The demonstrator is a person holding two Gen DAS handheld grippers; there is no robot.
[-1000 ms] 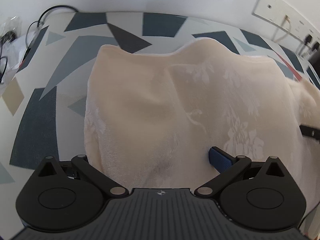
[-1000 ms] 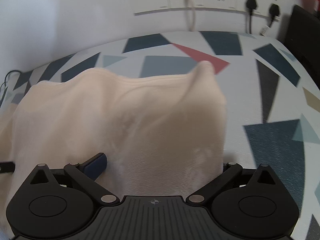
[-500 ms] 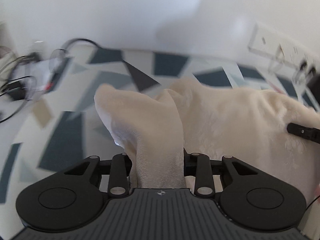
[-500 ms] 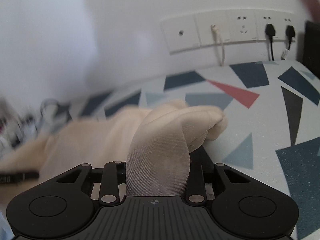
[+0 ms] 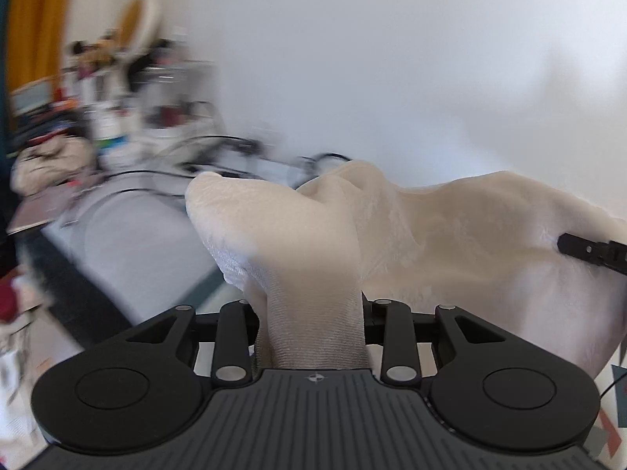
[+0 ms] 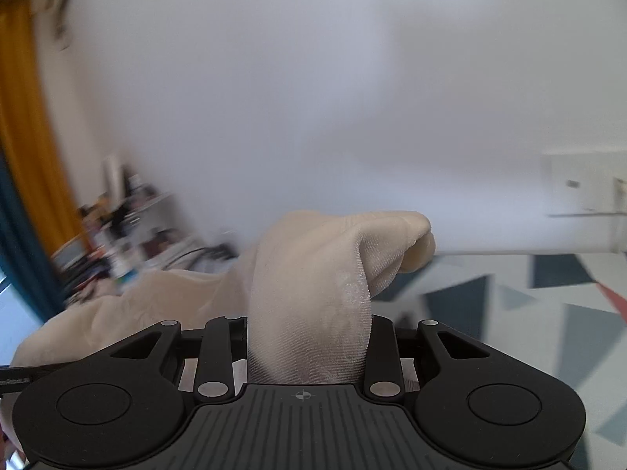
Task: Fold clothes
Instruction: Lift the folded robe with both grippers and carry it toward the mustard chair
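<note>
Cream velvety cloth (image 5: 450, 235) hangs lifted between both tongs, above the patterned worktop (image 6: 509, 313). Left tongs (image 5: 313, 313) are clenched on a bunched fold that rises straight out of them; right tongs (image 6: 309, 325) pinch another gathered corner the same way. Behind, a white wall (image 6: 313, 98) and blurred clutter (image 5: 117, 98) at the left
</note>
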